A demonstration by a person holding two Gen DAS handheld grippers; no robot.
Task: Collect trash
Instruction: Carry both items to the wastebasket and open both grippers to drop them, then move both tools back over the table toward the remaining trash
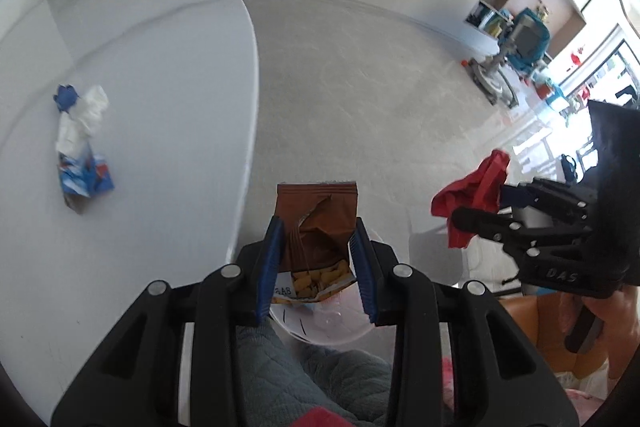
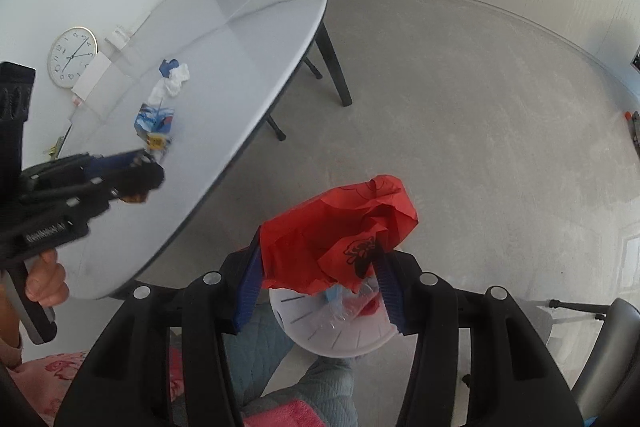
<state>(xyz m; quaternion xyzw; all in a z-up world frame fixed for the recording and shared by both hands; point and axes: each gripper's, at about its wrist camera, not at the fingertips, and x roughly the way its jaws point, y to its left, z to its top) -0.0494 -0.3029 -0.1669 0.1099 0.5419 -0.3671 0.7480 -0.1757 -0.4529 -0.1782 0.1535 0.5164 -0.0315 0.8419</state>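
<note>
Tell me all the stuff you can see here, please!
Snack bag: one, brown, open, in the left gripper's jaws.
Crumpled paper: one, red, in the right gripper's jaws.
Bin: one, white, on the floor below both grippers.
Table: one, white, oval.
Trash pile: one, blue and white wrappers, on the table.
Clock: one, white, lying flat beside the table.
Hand: one, holding the left gripper's handle.
</note>
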